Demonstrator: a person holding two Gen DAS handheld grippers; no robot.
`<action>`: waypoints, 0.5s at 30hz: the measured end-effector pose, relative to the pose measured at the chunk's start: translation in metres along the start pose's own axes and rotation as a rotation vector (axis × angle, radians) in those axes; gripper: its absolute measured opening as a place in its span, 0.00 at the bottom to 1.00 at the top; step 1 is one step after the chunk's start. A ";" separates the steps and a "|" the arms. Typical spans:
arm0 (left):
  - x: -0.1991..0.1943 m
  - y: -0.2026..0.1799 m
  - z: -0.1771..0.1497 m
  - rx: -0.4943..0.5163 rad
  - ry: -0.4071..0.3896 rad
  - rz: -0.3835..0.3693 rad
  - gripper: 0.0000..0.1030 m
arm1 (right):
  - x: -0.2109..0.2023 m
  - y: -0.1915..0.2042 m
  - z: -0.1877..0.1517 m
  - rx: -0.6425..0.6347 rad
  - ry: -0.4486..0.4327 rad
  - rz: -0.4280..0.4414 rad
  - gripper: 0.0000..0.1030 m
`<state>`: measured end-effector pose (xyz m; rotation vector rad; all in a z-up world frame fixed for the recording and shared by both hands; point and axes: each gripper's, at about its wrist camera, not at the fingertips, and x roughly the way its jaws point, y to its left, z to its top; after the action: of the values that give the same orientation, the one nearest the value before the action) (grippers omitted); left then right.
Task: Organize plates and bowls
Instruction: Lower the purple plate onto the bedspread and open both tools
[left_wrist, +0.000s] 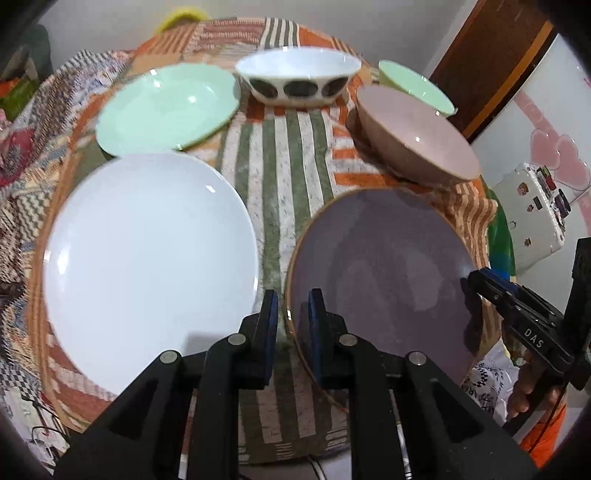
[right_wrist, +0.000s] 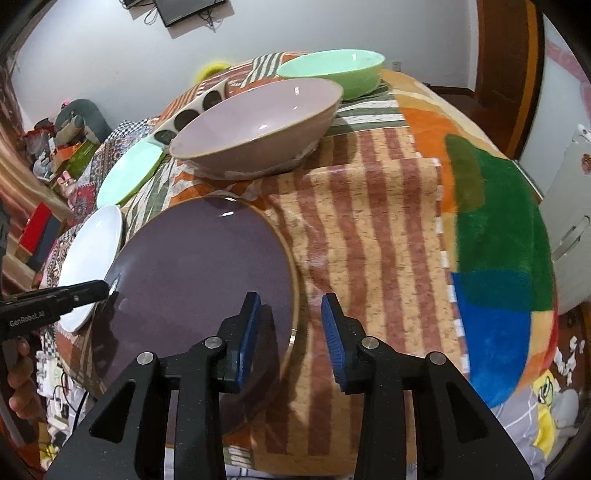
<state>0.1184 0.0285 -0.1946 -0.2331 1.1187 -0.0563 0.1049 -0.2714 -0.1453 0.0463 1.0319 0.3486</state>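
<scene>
**Taking the purple plate by two opposite rims**

Pinching the near-left rim of the purple plate (left_wrist: 384, 280) with the left hand-held gripper (left_wrist: 293, 314), at the lower centre of the left view; closed tight on that edge. Straddling the opposite rim with the right hand-held gripper (right_wrist: 291, 321), at the lower centre of the right view; open, with one pad over the glaze and the other over the striped blanket (left_wrist: 288, 155), neither visibly pressing.

Probably going for two edges because a wide, flat plate on soft cloth gives no other hold and would tip if lifted from one side. Lying in the lower right of the left view, just beside the white plate (left_wrist: 147, 266) at lower left, likely its stacking partner. Farther up: a green plate (left_wrist: 166, 107) at upper left, a spotted bowl (left_wrist: 299, 79) at top centre, then a pink bowl (left_wrist: 417, 136) and a green bowl (left_wrist: 413, 85) at upper right. Already roughly sorted, plates left and near, bowls right and far. Nothing stacked yet. Needing a firm right-side pinch before any lift.
</scene>
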 end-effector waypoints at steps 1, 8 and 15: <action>-0.005 0.000 0.000 0.004 -0.014 0.008 0.14 | -0.004 -0.002 0.000 0.004 -0.004 0.000 0.31; -0.061 0.003 -0.003 0.021 -0.156 0.048 0.20 | -0.029 0.014 0.006 -0.036 -0.064 0.018 0.35; -0.121 0.025 -0.008 -0.012 -0.315 0.112 0.39 | -0.056 0.049 0.015 -0.121 -0.163 0.062 0.48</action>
<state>0.0569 0.0713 -0.0962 -0.1820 0.8163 0.0842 0.0789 -0.2403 -0.0806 -0.0022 0.8482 0.4556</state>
